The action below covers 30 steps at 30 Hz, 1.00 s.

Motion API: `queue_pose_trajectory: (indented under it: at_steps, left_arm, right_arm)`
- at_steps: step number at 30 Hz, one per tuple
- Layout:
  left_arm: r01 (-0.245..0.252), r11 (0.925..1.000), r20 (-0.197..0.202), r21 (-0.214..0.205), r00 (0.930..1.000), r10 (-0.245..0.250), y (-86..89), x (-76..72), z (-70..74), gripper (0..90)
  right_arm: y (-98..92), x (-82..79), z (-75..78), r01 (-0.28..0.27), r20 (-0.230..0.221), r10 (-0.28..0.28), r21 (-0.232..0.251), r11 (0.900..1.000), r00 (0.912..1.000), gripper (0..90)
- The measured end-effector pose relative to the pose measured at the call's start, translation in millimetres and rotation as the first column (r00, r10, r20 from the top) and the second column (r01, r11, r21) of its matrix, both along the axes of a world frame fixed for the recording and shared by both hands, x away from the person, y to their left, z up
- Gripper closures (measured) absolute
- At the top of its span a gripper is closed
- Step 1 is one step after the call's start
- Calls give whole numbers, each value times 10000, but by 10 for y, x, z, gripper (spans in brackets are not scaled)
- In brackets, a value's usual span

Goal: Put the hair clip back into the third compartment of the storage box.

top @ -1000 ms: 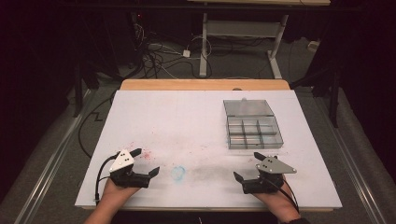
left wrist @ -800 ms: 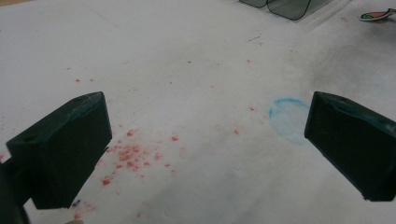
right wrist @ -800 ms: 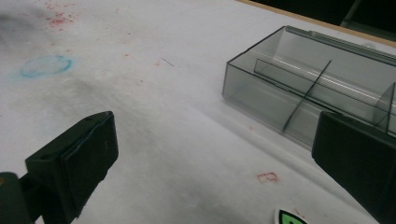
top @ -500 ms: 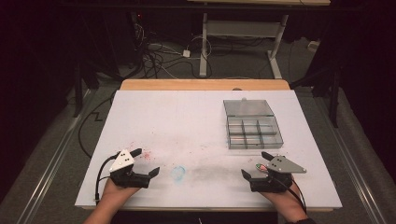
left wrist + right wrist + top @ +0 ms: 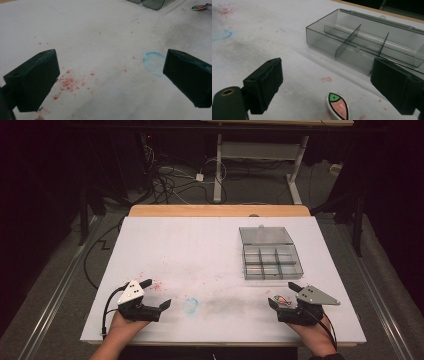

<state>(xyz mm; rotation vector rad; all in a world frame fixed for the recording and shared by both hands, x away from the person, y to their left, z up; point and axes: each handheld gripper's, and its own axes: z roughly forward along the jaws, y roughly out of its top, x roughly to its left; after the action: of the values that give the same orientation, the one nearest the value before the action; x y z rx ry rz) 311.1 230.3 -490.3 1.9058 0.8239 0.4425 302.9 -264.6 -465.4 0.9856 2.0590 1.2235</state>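
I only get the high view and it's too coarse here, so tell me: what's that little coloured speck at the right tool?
Observer: It is a small flat fish-shaped piece with a white edge, a green head and a pink body, lying on the white table sheet.
Operator: Does the tool have it?
Observer: No. The right tool has just been closing its jaws, and the fish lies between them, but both pads stand clear of it.
Operator: And the box beyond it?
Observer: On the clear grey plastic divided box, the compartments facing the tool look empty.
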Motion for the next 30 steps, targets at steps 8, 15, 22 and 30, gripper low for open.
queue_pose_trajectory:
  at_steps: [8,15,22,30]
  left_arm:
    - [24,10000,-1,26,10000,-24,-1,0,1,1]
    - [38,10000,-4,30,10000,-38,-1,1,0,1]
    - [54,10000,2,48,10000,-54,-2,1,1,1]
    - [65,10000,-7,76,10000,-65,-5,2,1,1]
  right_arm:
    - [-146,8,18,348,-223,-346,107,9993,9992,242]
    - [-238,14,27,560,-420,-551,206,9982,9976,327]
    - [-299,23,20,725,-669,-706,264,9970,9953,458]
    - [-342,52,-12,770,-1181,-732,277,9966,9903,608]
